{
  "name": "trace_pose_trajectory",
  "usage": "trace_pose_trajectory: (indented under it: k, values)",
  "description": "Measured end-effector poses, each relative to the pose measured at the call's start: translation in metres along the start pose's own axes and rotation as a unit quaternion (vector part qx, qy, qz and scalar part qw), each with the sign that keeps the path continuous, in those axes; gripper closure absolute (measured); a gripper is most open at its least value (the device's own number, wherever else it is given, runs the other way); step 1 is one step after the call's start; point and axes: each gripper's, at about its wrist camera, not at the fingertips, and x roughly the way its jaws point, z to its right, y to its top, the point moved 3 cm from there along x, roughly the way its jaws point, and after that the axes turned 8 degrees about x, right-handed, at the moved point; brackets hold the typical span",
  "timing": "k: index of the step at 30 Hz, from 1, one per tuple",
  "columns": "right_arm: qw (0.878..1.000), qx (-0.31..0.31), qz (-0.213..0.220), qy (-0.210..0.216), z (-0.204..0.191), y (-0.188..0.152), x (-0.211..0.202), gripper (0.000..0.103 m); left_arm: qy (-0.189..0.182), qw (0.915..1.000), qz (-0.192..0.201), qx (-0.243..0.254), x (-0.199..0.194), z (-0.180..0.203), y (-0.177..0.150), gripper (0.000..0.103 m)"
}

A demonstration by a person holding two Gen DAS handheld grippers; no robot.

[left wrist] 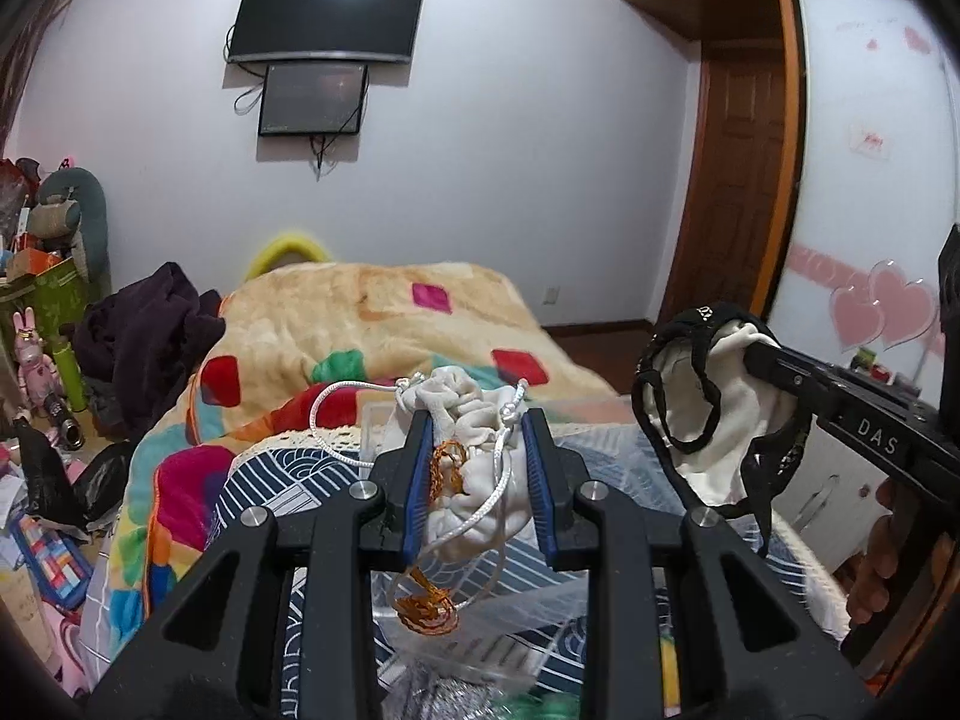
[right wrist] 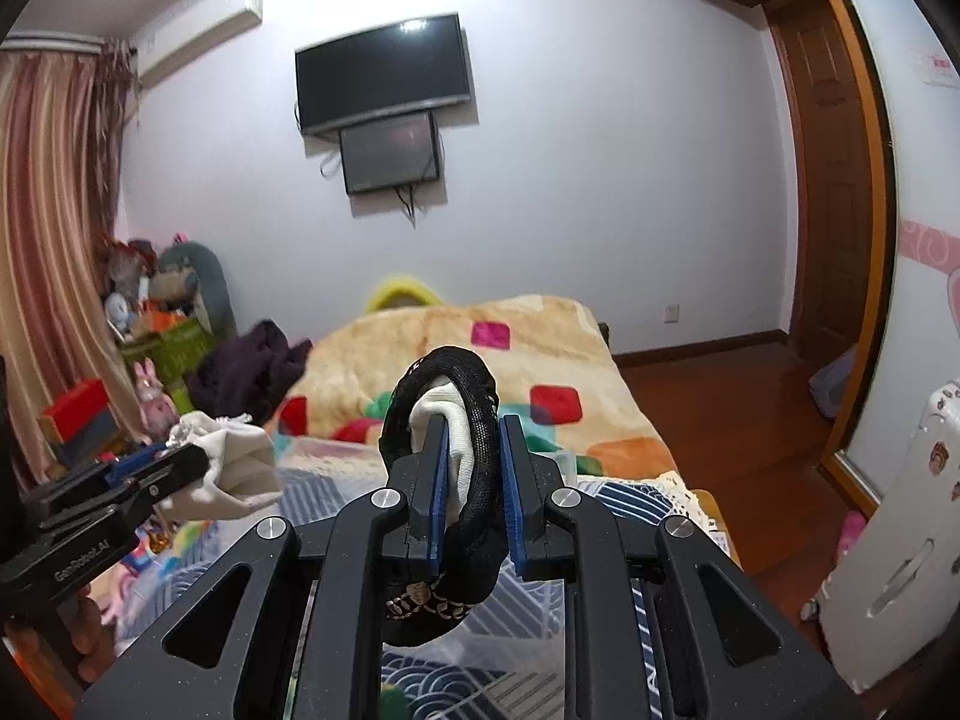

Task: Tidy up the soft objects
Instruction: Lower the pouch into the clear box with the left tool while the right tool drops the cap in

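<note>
My left gripper is shut on a white drawstring pouch with white cords and a gold tassel, held above the bed. It also shows at the left of the right wrist view, with the pouch sticking out of it. My right gripper is shut on a black and white cloth item with black lace trim. In the left wrist view the right gripper holds this cloth item up at the right, apart from the pouch.
Below lies a bed with a bright patchwork blanket and a blue-white patterned cloth. A clear plastic box sits under the pouch. A dark garment and a toy pile are left. A wooden door is right.
</note>
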Motion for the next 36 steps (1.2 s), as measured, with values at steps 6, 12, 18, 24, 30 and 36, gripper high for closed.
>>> trace_pose_trajectory:
  k: [6, 12, 18, 24, 30, 36]
  values:
    - [0.999, 0.000, -0.050, -0.009, 0.007, -0.010, 0.029, 0.088, 0.002, 0.9991, -0.043, 0.007, 0.032, 0.002, -0.006, 0.074]
    - [0.994, -0.010, -0.109, -0.010, 0.012, -0.025, 0.045, 0.088, -0.026, 0.9947, -0.097, 0.023, 0.062, 0.008, -0.022, 0.074]
    - [0.989, -0.025, -0.148, -0.010, 0.015, -0.036, 0.048, 0.088, -0.033, 0.9891, -0.138, 0.041, 0.081, 0.016, -0.036, 0.073]
    - [0.986, -0.029, -0.163, -0.005, 0.016, -0.036, 0.046, 0.085, -0.036, 0.9860, -0.159, 0.035, 0.080, 0.018, -0.037, 0.062]
    - [0.985, -0.036, -0.170, -0.004, 0.016, -0.038, 0.041, 0.070, -0.030, 0.9872, -0.152, 0.039, 0.067, 0.018, -0.037, 0.045]
    - [0.989, -0.062, -0.137, -0.017, 0.010, -0.034, 0.022, 0.048, -0.016, 0.9917, -0.118, 0.048, 0.037, 0.020, -0.033, 0.029]
